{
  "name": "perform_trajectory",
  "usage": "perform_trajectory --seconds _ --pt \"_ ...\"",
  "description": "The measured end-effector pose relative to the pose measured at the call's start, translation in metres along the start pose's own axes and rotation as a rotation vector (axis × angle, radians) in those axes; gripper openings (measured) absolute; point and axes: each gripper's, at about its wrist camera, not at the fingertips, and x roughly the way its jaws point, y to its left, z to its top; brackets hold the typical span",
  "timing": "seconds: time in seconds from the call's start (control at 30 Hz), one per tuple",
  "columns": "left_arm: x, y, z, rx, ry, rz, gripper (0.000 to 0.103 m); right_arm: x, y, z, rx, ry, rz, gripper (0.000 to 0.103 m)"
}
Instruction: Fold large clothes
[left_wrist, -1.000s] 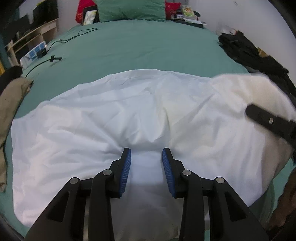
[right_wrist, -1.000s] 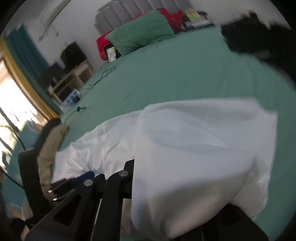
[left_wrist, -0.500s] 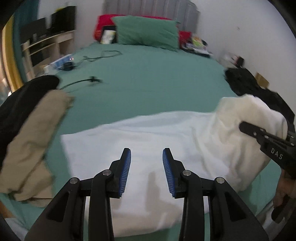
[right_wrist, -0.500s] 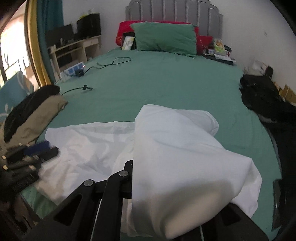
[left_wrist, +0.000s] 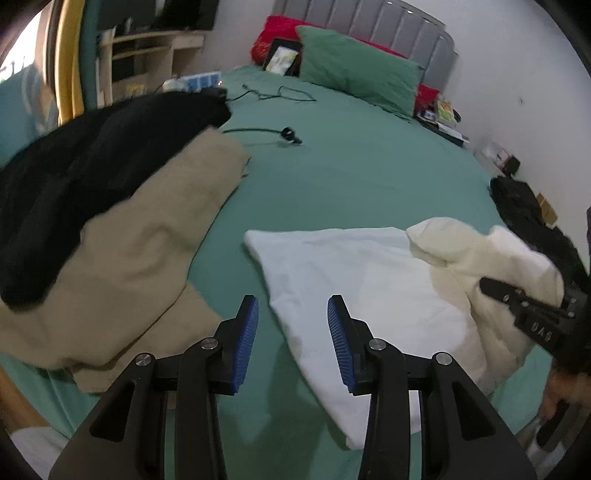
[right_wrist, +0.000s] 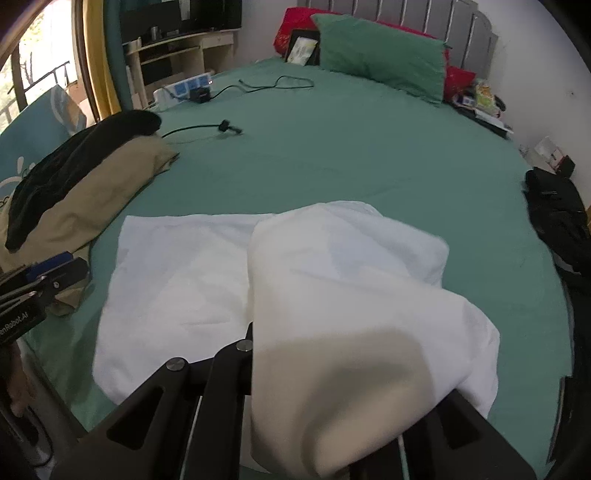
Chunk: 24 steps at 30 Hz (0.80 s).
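Right wrist view is showing the right gripper (right_wrist: 314, 387) pinching the white cloth (right_wrist: 177, 291) on the bed (right_wrist: 351, 155), so it should be dragging toward nine o'clock, edges aligning, while the left gripper (left_wrist: 292, 341) is hovering half-open, empty.

bed (right_wrist: 369, 155) | on it: white garment (right_wrist: 177, 280), tan garment (right_wrist: 85, 192), pillow (right_wrist: 380, 62)

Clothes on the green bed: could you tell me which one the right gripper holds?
The white cloth, draped over the right gripper; the tan garment and black garment lie untouched.
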Motion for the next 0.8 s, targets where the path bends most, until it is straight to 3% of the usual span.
perform_trajectory --seconds 0.2,0.3,0.37,0.4,0.57,0.8 --pt "0.003 0.016 -0.003 -0.019 -0.005 -0.012 0.041 0.009 0.036 0.005 -0.063 0.036 0.027 0.026" --pt "0.004 0.024 -0.002 -0.012 0.008 -0.034 0.041 0.006 0.06 0.004 -0.137 0.022 0.08 0.043" --pt "0.004 0.028 0.001 -0.003 0.007 -0.028 0.041 0.009 0.08 -0.001 -0.215 0.05 0.142 0.064" --pt "0.003 0.032 0.003 -0.008 0.004 -0.029 0.041 0.012 0.09 -0.006 -0.259 0.075 0.168 0.068" --pt "-0.001 0.046 0.008 -0.041 -0.01 -0.01 0.041 0.015 0.117 -0.028 -0.387 0.118 0.224 0.073" --pt "-0.01 0.035 0.017 -0.029 -0.019 -0.066 0.046 -0.029 0.122 -0.046 -0.503 0.016 0.249 0.075"
